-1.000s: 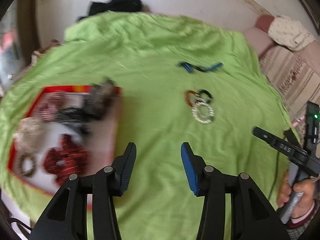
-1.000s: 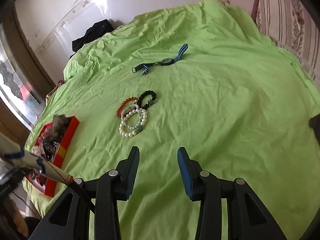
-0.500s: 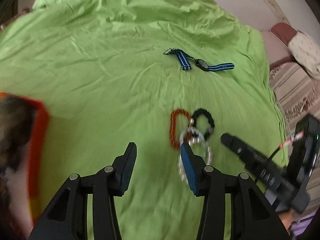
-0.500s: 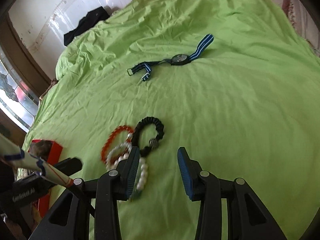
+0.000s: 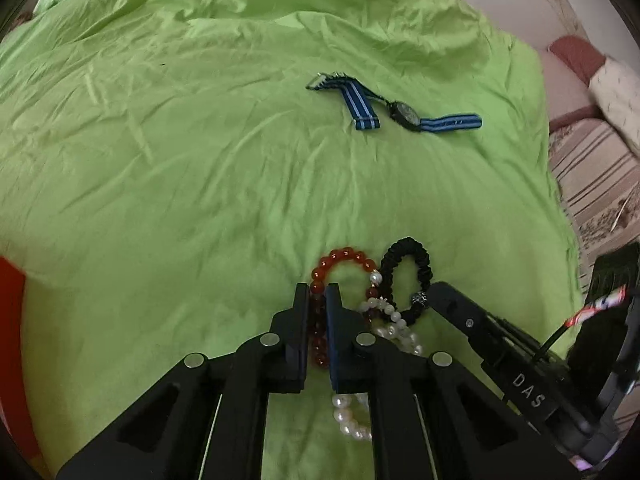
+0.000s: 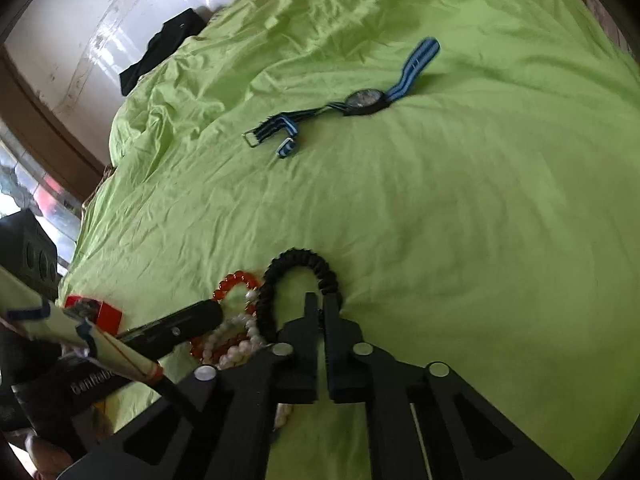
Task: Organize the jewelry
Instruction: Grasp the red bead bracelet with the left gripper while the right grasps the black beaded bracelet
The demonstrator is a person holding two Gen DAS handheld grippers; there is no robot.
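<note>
While your left gripper (image 5: pixel 318 296) sits low on the green bed sheet (image 5: pixel 180 168), its jaws are squeezed nearly together on one side of the red bead bracelet (image 5: pixel 345 255). That looks like a good hold, because the beads sit right between the jaws, so the bracelet can come up alone.

Your right gripper (image 6: pixel 321 305) is close beside it. Its jaws are almost closed on the black bracelet (image 6: pixel 297 259), at the near end of the loop. I think you hold one in each hand so the two can be pulled apart.

Watch the white pearl bracelet (image 5: pixel 394 322). It lies across both of the others, touching them, and part of it hides under your grippers. It may get dragged along when you lift. The two grippers are also very near each other, so they could bump.

Off to the left is the red tray (image 6: pixel 94 307), only a corner showing. That is likely where the jewelry goes.

Farther up the bed lies the blue striped watch (image 5: pixel 404 114), well apart from the bracelets. A black cloth (image 6: pixel 160 50) sits at the far edge.
</note>
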